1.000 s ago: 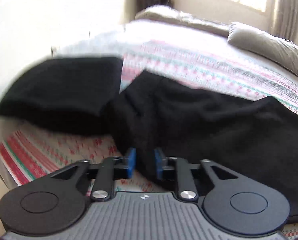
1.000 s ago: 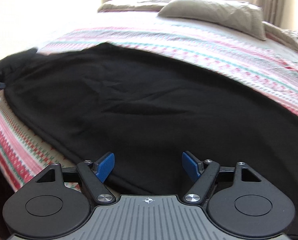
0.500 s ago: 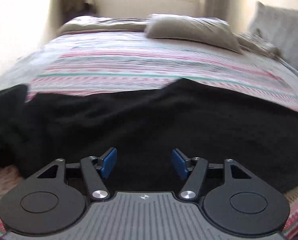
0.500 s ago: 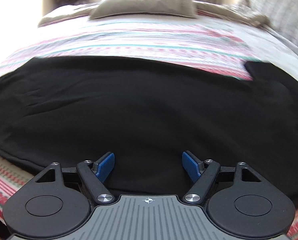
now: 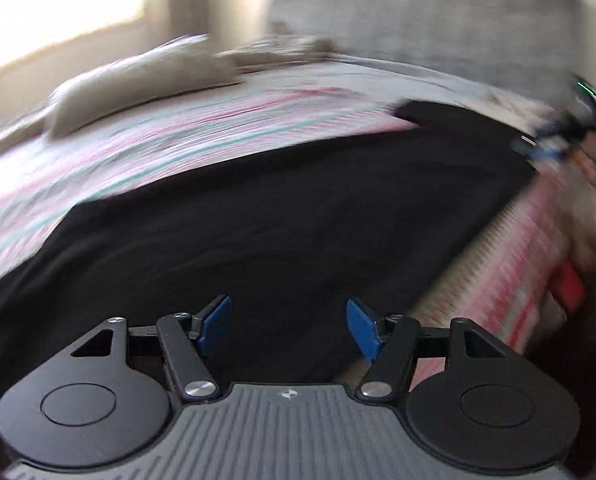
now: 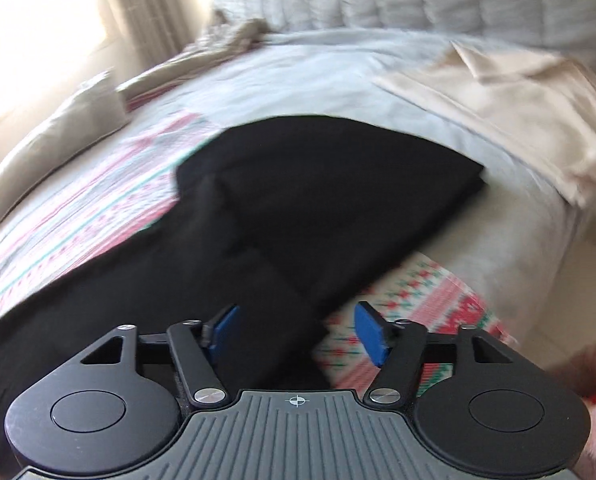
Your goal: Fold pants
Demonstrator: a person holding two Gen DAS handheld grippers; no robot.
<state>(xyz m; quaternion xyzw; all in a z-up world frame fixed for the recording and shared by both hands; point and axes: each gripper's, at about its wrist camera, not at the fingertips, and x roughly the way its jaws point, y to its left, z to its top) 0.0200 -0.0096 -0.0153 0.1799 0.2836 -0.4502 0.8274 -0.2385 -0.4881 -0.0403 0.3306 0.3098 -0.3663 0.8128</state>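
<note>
Lying flat on striped bedspread: black pants.

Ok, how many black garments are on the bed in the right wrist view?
2: the spread pants running to the lower left, and a folded black piece at centre, against their end. Dark fabric blurs the border; more may lie off-frame.
</note>
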